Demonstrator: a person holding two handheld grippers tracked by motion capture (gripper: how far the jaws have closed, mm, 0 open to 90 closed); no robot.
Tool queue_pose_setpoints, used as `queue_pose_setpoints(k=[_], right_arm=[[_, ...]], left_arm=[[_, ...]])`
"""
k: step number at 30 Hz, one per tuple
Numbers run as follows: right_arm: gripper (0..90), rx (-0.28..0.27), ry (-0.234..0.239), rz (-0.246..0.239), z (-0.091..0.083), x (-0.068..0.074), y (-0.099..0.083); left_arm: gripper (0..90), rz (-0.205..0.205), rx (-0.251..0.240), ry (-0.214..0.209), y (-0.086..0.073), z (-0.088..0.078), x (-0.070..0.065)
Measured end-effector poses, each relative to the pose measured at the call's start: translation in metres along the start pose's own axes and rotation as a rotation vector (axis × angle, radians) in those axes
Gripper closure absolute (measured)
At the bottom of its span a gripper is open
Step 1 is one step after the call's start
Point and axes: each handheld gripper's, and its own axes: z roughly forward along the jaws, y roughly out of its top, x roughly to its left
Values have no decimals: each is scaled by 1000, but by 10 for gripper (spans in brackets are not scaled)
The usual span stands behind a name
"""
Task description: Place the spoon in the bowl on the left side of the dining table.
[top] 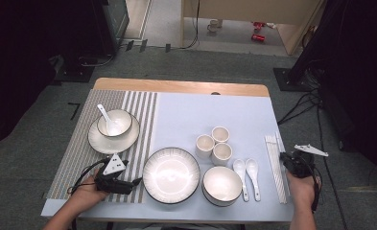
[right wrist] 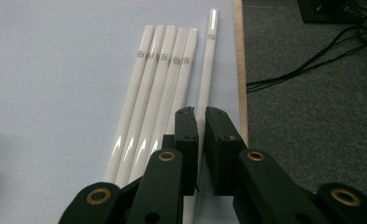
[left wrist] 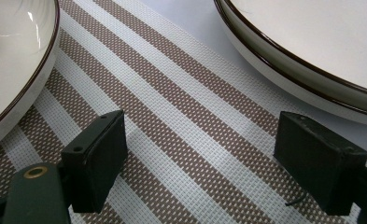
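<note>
While the left gripper [top: 128, 184] rests at lower left on the striped placemat [left wrist: 181, 126], jaws spread wide and empty, the right gripper [right wrist: 201, 116] at lower right pinches the single white chopstick [right wrist: 208, 65] lying just beside four others [right wrist: 158, 88].

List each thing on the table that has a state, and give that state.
Right gripper: shut on the single chopstick.
Left gripper: open, over the striped mat.
Four chopsticks: lying side by side.
Small bowl: on a saucer, spoon inside.
Three cups: upright.
Two spoons: flat.
</note>
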Motion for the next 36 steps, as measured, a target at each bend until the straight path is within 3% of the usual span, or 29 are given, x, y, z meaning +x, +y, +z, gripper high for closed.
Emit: queue_pose_setpoints(k=[17, 36], right_arm=[[850, -6, 9, 41, -3, -3, 3], [851, -35, 20, 23, -10, 0, 10]], left_arm=[[171, 0, 0, 0, 0, 0, 0], [171, 0, 0, 0, 0, 0, 0]])
